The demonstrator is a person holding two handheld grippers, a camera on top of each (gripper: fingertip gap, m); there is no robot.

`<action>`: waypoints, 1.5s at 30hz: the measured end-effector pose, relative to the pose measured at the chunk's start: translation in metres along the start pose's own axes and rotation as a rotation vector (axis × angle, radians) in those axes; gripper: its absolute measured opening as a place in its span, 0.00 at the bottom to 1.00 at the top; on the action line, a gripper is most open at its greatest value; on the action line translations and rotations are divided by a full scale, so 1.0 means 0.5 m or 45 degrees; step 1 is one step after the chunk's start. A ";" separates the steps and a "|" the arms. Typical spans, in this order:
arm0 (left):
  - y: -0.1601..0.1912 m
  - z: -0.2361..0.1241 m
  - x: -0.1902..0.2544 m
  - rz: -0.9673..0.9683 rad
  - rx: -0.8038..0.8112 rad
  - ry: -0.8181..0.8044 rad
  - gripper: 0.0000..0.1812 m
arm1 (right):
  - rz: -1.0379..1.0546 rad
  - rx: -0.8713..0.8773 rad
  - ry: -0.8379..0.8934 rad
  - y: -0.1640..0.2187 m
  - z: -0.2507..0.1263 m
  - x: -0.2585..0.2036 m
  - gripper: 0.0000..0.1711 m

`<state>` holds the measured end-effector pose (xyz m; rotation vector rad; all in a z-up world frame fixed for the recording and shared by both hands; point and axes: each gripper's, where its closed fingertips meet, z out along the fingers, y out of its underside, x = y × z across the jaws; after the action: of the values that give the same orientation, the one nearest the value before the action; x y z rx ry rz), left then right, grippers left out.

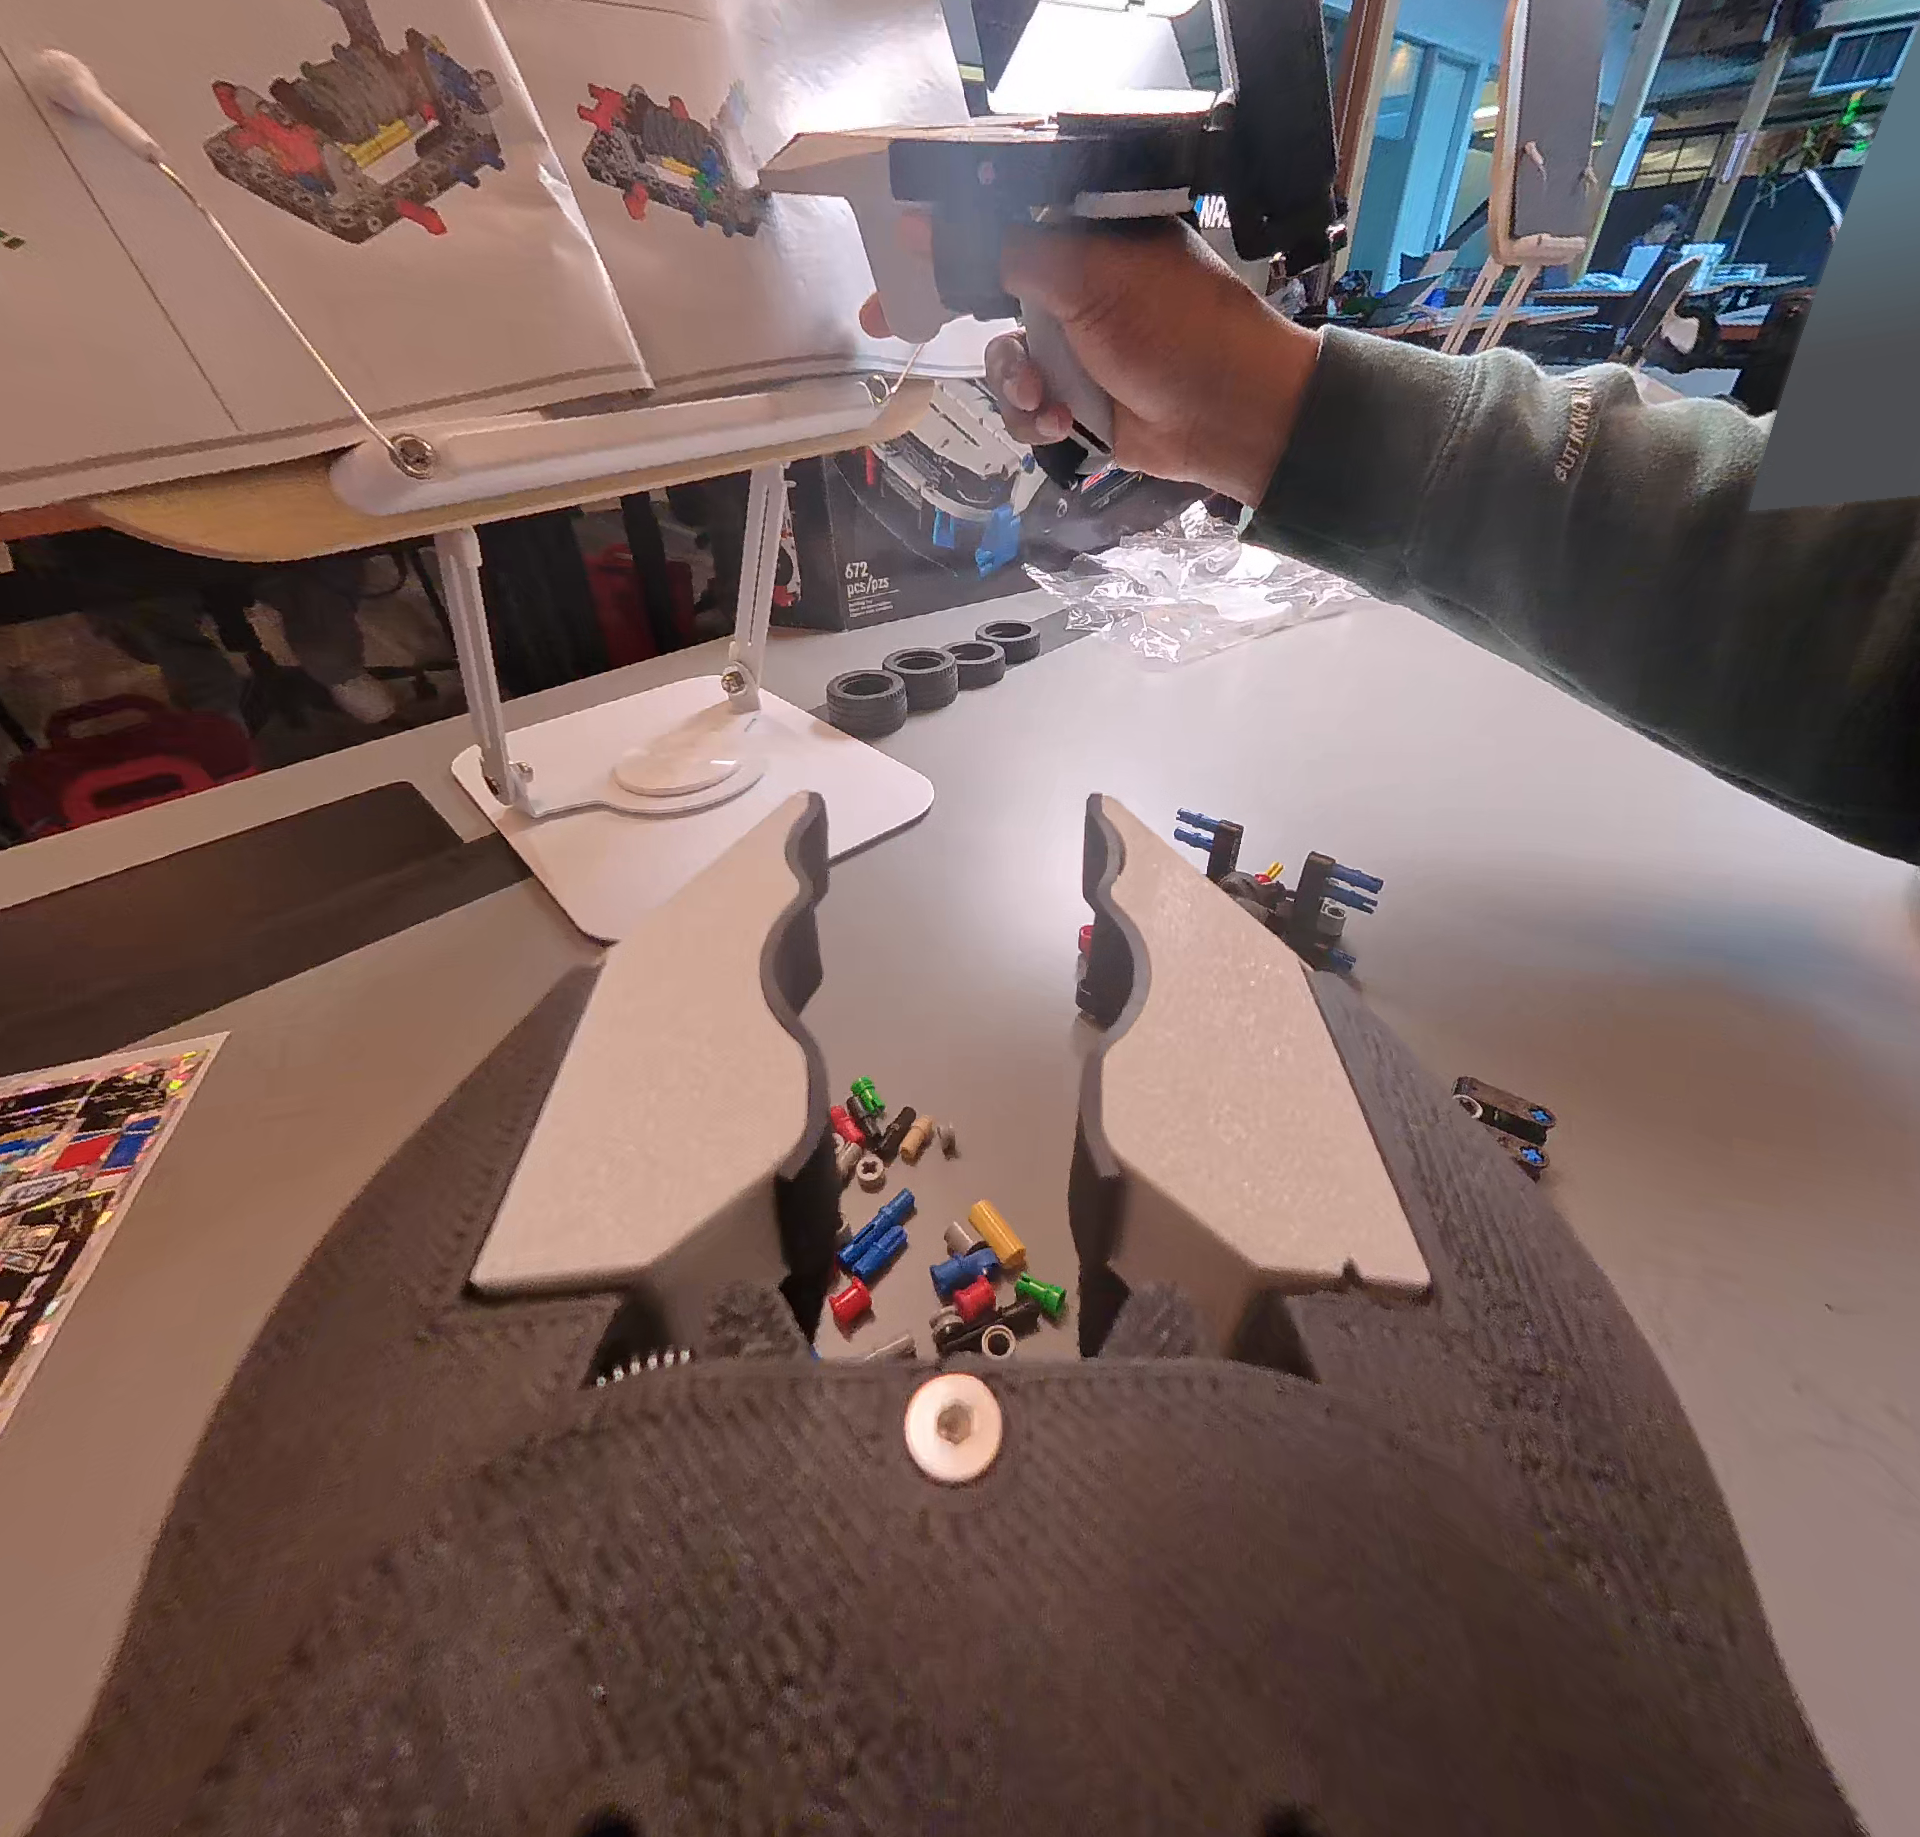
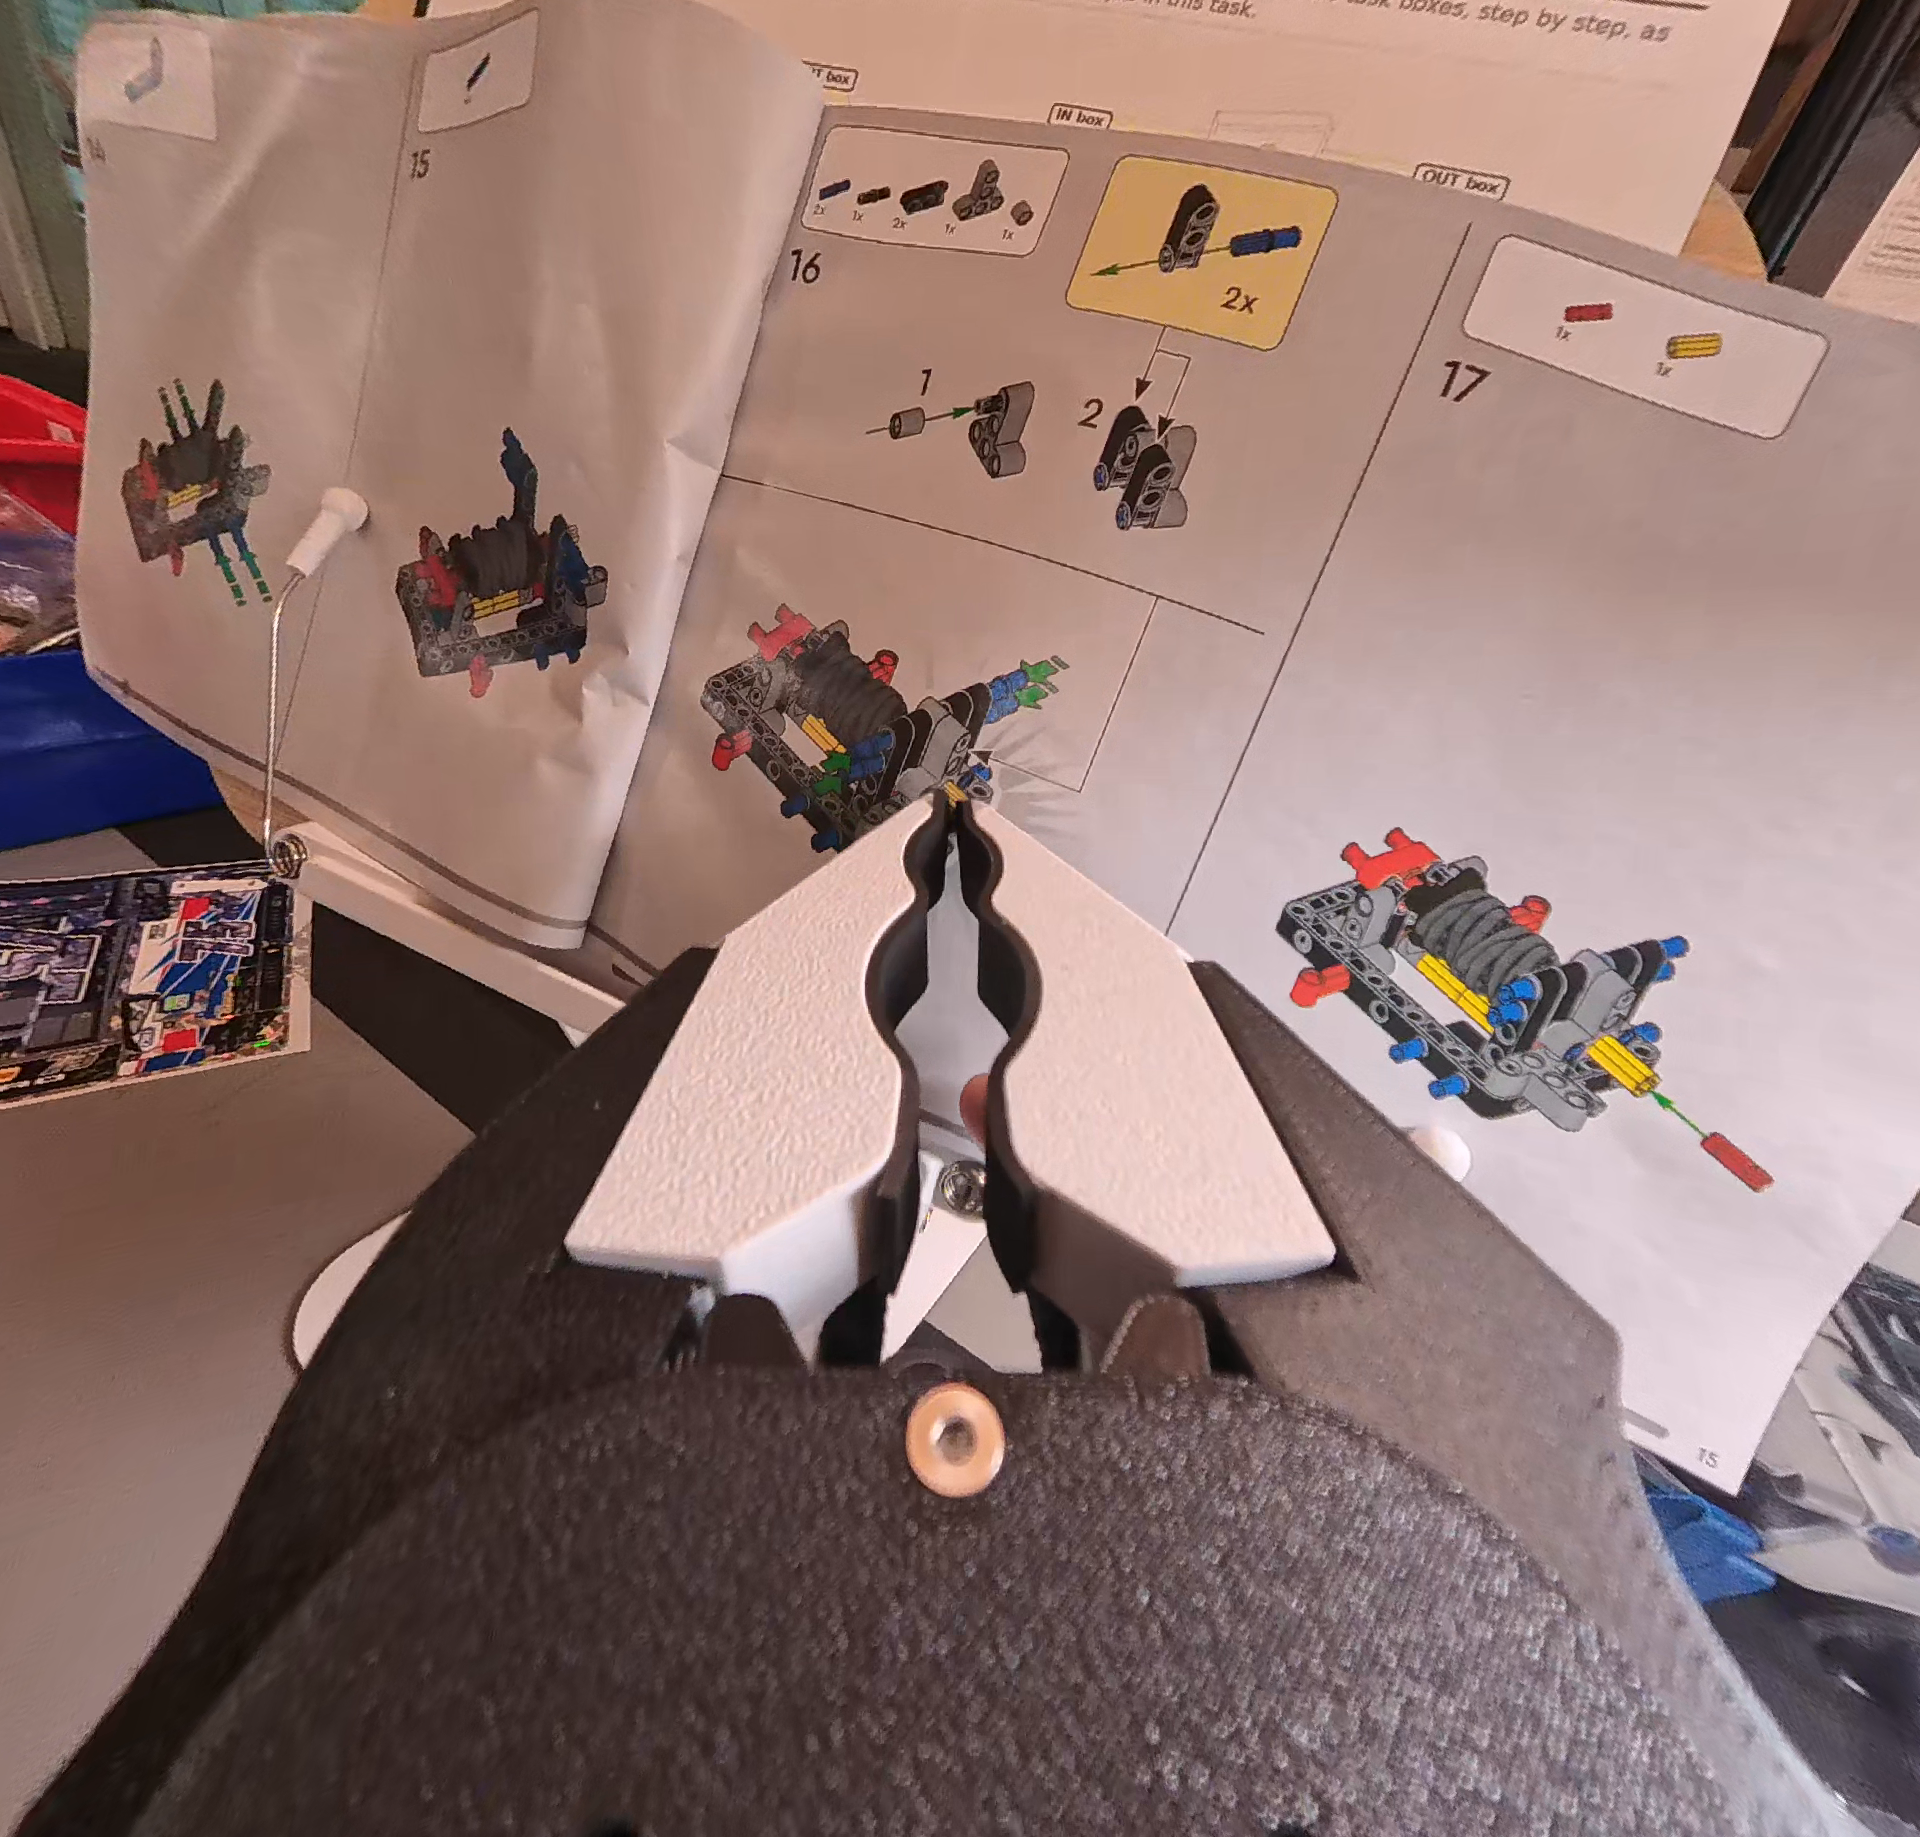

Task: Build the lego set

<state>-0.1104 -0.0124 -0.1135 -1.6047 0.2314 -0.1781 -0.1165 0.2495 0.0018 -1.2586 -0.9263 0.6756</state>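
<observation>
The grey worktop (image 1: 1299, 748) carries everything, with a white book stand (image 1: 644, 790) at its far left edge. On the stand lies the open instruction booklet (image 2: 1039, 561), its pages held by thin wire arms with white tips. The lego box (image 1: 914, 530) stands behind the stand, and a crumpled clear bag (image 1: 1174, 592) lies just beside it. A shiny sticker sheet (image 1: 73, 1185) lies flat at the left.

The left claw (image 1: 956, 914) hangs low over the worktop with its 2 fingers spread wide and nothing between them. The right claw (image 2: 954, 831) is raised to the booklet, its tips pressed together on the lower part of the right-hand page; whether they pinch the paper itself I cannot tell. A hand (image 1: 1132, 364) in a green sleeve holds that claw's handle.

The partly built lego assembly (image 1: 1278, 894) sits on the worktop just right of the left claw's right finger. 4 black tyres (image 1: 935, 670) line up near the stand's base. A scatter of small coloured pins (image 1: 935, 1237) lies between the left claw's fingers, and a short black beam with blue pins (image 1: 1507, 1117) lies apart at the right.
</observation>
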 end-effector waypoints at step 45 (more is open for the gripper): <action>0.083 0.028 0.114 0.261 -0.235 0.231 0.16 | -0.239 -0.879 -1.028 0.338 -0.550 -0.476 0.27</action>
<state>-0.0536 -0.0152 -0.1572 -1.7367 0.5643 -0.1473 0.0176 -0.0522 -0.2255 -1.4750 -2.0463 0.7514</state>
